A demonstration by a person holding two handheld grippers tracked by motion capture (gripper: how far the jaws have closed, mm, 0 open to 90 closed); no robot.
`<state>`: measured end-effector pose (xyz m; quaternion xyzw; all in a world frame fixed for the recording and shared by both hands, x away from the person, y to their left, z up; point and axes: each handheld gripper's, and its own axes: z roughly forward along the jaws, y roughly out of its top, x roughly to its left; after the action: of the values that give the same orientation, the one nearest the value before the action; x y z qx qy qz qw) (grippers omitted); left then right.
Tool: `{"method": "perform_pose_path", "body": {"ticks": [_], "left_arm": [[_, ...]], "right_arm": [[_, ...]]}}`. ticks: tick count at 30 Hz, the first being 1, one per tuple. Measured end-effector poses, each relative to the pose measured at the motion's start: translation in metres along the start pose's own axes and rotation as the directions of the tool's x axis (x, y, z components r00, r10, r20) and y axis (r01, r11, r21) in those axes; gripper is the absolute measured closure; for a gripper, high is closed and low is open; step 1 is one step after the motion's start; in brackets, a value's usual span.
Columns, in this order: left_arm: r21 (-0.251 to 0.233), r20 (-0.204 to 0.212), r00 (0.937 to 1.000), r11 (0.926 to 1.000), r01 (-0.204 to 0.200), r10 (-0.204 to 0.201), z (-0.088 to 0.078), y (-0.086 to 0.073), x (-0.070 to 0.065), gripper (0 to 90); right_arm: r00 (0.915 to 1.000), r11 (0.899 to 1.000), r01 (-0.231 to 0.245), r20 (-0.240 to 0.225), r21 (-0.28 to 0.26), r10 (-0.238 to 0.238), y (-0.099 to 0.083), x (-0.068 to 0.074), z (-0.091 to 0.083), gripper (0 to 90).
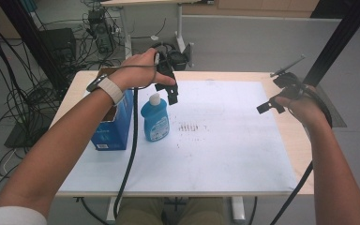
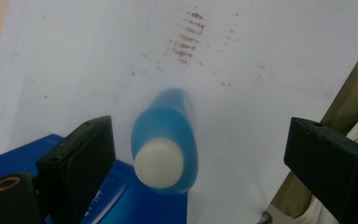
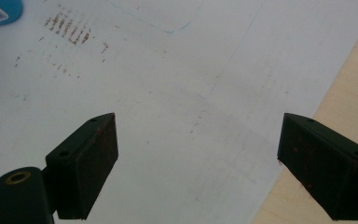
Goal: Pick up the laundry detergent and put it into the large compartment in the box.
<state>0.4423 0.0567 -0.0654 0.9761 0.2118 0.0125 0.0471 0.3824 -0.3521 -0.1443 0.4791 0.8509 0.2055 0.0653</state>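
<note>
Left tongs (image 1: pixel 168 89) gaping above blue bottle (image 1: pixel 155 123), box (image 1: pixel 115 126) alongside, bare sheet (image 1: pixel 234 140) rightward

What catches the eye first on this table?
A blue bottle with a white cap stands upright on the white sheet, beside a blue box. The left gripper hangs above it with jaws wide apart. Rusty-brown smudges mark the sheet to the bottle's right.

Lab — cable tangle (image 1: pixel 23 103), bare test table (image 1: pixel 243 140)
</note>
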Motion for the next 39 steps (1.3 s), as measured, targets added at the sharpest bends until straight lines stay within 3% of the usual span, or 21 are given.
{"method": "perform_pose_path", "body": {"ticks": [10, 23, 39], "left_arm": [[0.012, 0.003, 0.9984, 0.9983, 0.057, -0.057, 0.003, -0.007, 0.005, 9.0], [0.021, 0.008, 0.9976, 0.9974, 0.069, -0.069, 0.007, -0.014, 0.012, 9.0], [0.035, 0.006, 0.9922, 0.9916, 0.124, -0.125, 0.015, -0.018, 0.019, 9.0]], "right_arm": [[0.9999, 1.000, 0.015, -0.006, 0.008, -0.015, 0.002, 0.001, 0.003, 12.3], [0.9994, 0.999, 0.031, -0.011, 0.006, -0.031, 0.007, 0.001, 0.005, 12.3], [0.9990, 0.999, 0.040, -0.018, 0.006, -0.040, 0.011, 0.003, 0.009, 12.3]]}}
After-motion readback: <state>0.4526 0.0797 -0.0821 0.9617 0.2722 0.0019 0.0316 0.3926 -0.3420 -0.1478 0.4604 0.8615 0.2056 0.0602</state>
